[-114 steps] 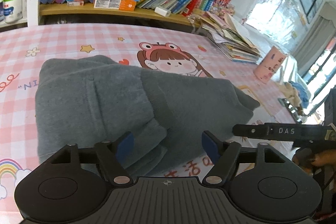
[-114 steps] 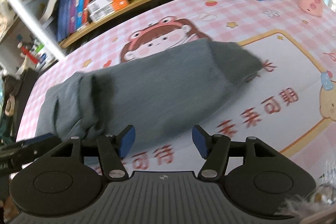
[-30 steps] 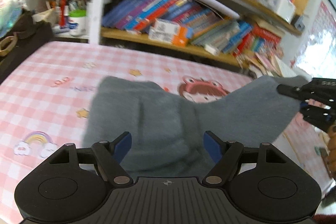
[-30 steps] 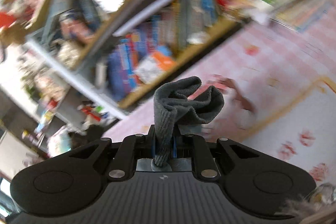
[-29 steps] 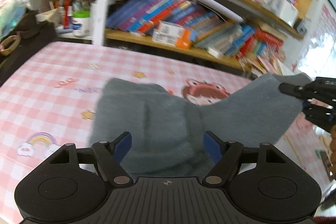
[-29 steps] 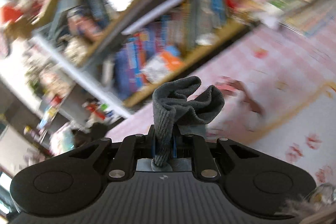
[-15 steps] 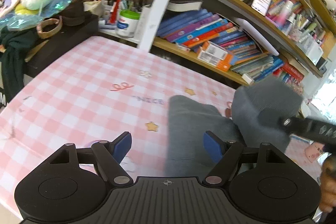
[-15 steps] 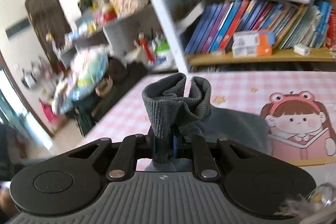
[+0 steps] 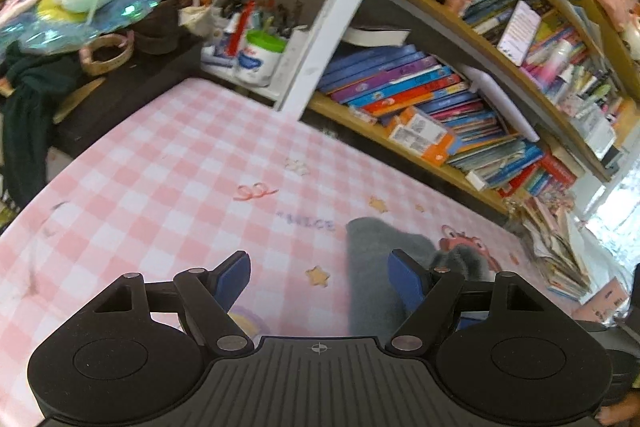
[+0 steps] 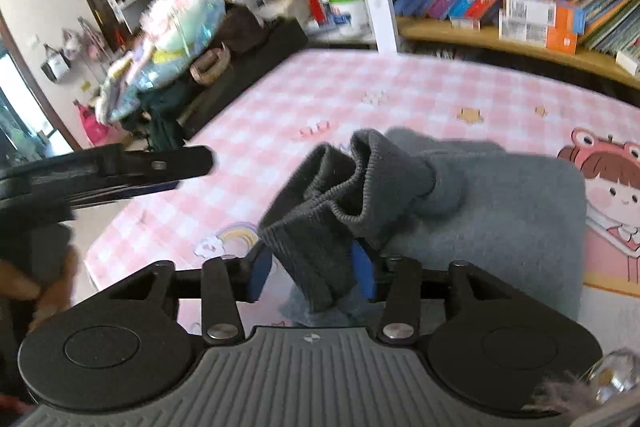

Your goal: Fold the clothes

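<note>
A grey knit garment [image 10: 500, 211] lies folded on the pink checked tablecloth [image 10: 320, 99]. Its ribbed cuff [image 10: 340, 195] is doubled back over the body and stands up between the blue pads of my right gripper [image 10: 311, 270]. That gripper's jaws are opening and the cuff sits loosely in the gap. In the left wrist view my left gripper [image 9: 320, 273] is open with nothing in it, over bare cloth just left of the garment's edge [image 9: 376, 259]. One left gripper finger [image 10: 160, 165] shows at the left of the right wrist view.
Bookshelves [image 9: 420, 95] full of books run along the table's far side, with a pen tub [image 9: 260, 55] beside a white post. A paper stack [image 9: 556, 251] lies at the far right. A dark side unit [image 10: 240, 75] with a plush toy stands beyond the left edge.
My right gripper has carried the cuff leftward over the garment, lowered it and spread its jaws from a tight pinch. My left gripper has swung left, leaving the garment at its right.
</note>
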The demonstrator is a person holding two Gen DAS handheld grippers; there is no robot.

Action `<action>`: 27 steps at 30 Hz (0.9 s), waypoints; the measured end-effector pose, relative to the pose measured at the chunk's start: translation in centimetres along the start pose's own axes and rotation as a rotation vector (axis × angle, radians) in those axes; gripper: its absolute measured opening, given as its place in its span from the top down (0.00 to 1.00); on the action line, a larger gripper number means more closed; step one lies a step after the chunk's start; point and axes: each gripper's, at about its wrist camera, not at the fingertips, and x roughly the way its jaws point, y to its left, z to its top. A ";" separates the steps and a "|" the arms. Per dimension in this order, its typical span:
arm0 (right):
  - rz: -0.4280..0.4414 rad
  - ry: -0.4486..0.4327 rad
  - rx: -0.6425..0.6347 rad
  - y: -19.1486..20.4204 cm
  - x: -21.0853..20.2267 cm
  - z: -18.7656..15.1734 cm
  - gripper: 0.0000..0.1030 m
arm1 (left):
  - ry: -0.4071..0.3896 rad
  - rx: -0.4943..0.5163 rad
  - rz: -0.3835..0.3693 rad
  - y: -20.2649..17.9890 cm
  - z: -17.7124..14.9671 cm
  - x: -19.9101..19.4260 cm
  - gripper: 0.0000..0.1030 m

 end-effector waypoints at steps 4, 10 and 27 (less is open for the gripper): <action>-0.038 -0.108 0.020 -0.9 -3.0 -0.3 0.43 | 0.006 0.052 -0.051 -1.7 0.3 1.2 0.25; -0.223 -0.241 0.191 -4.6 -6.1 -1.5 0.36 | -0.020 0.210 -0.125 -5.5 0.3 2.2 0.23; -0.312 -0.085 0.379 -10.2 -3.5 -4.3 0.37 | 0.050 0.170 -0.196 -6.0 0.1 5.1 0.89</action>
